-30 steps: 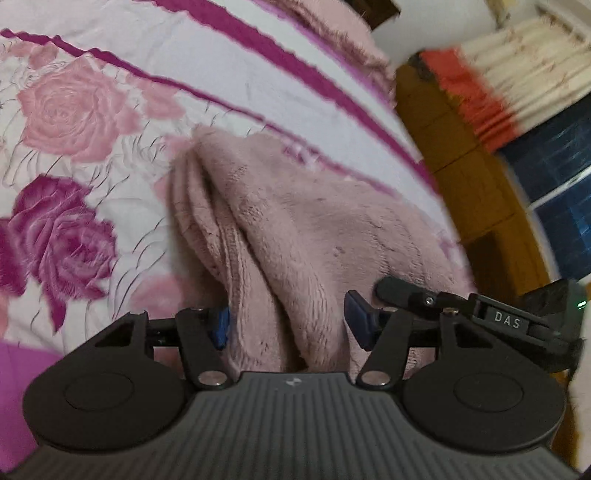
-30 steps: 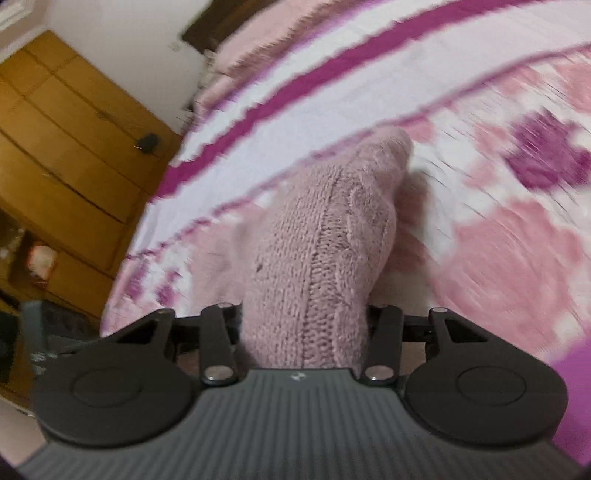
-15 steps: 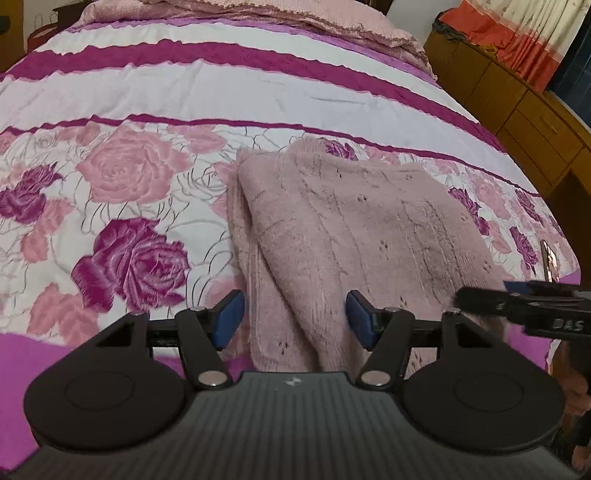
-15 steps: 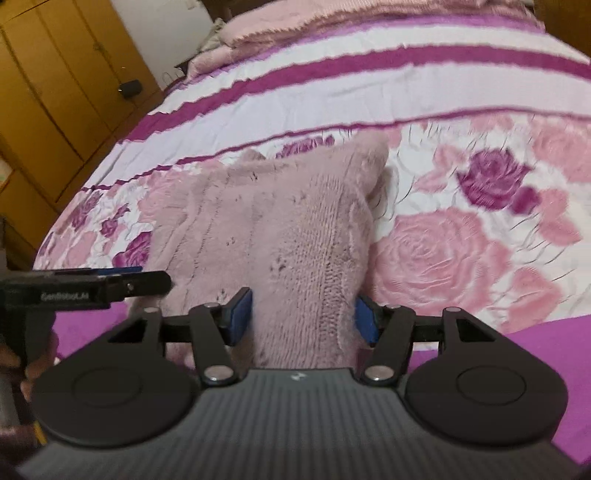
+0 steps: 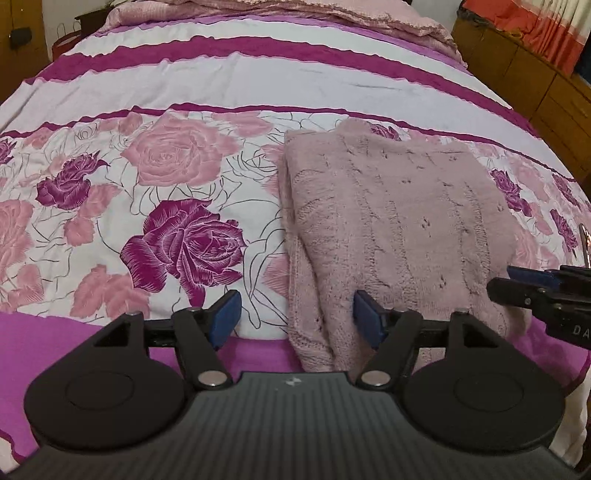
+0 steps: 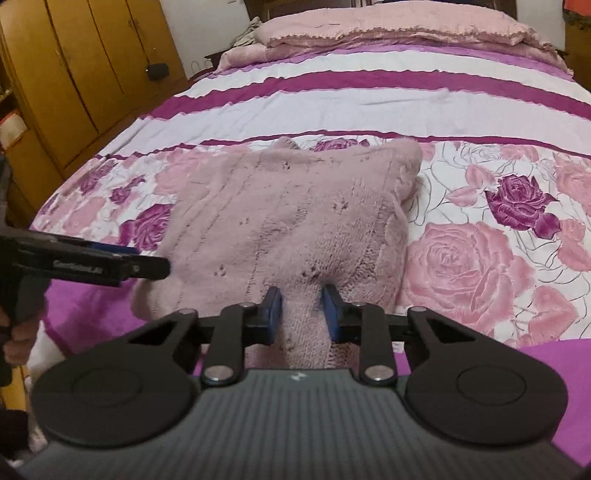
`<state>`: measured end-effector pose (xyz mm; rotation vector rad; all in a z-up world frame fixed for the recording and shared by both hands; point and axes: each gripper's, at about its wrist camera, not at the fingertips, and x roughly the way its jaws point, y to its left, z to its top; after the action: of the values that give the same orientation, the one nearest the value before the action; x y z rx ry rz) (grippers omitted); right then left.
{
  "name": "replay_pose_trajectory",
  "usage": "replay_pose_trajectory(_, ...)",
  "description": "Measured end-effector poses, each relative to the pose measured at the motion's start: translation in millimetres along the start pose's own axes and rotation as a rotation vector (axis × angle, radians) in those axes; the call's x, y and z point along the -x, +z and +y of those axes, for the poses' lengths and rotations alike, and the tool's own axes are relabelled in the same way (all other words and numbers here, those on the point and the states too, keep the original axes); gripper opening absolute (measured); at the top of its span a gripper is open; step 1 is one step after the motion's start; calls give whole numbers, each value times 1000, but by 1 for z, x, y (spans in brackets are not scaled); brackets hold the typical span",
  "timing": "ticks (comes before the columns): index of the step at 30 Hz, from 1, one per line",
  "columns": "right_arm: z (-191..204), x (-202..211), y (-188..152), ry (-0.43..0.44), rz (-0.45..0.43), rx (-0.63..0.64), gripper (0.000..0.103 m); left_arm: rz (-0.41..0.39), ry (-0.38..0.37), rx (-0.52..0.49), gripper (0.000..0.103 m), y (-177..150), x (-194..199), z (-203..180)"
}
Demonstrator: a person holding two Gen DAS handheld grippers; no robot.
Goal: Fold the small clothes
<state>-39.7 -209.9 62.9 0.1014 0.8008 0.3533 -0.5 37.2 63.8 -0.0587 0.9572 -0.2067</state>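
right gripper (image 5: 546, 291) cut off, sweater (image 5: 399, 229) hem hidden

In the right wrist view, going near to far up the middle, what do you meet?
Right gripper pinching the knit's near edge → pink knitted garment → rose-print band of the bedspread → white and magenta stripes → pink quilt at the head.

A home bedroom — made plain by the wide bed under a rose-printed bedspread (image 5: 177, 192) with magenta stripes, a pink quilt (image 6: 388, 27) bunched at its head. Flanked by a tall wooden wardrobe (image 6: 74, 70), wooden drawers (image 5: 517, 74) and an orange-and-cream curtain (image 5: 546, 29) — ordinary household furnishings.
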Motion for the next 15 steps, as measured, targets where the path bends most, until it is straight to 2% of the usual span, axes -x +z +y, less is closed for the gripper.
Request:
replay_pose_trajectory(4, -8, 9, -3, 1, -23, -50, 30, -13, 7, 0, 74, -1, 5, -6)
replay_pose_trajectory(7, -9, 20, -7, -25, -62, -86, 38, -1, 9, 12, 78, -2, 13, -14)
replay_pose_trajectory(9, -8, 28, -10, -54, -74, -92, 64, 17, 15, 8, 84, -5, 19, -20)
replay_pose_trajectory(10, -6, 32, -13, -69, -75, -92, 69, 25, 16, 4, 89, -8, 22, -22)
replay_pose_trajectory(13, -1, 41, -22, -74, -74, -63, 70, 33, 18, -14, 98, -21, 29, -32)
replay_pose_trajectory(15, 2, 41, -30, -89, -54, -44, 71, 41, 30, -27, 101, -31, 27, -39)
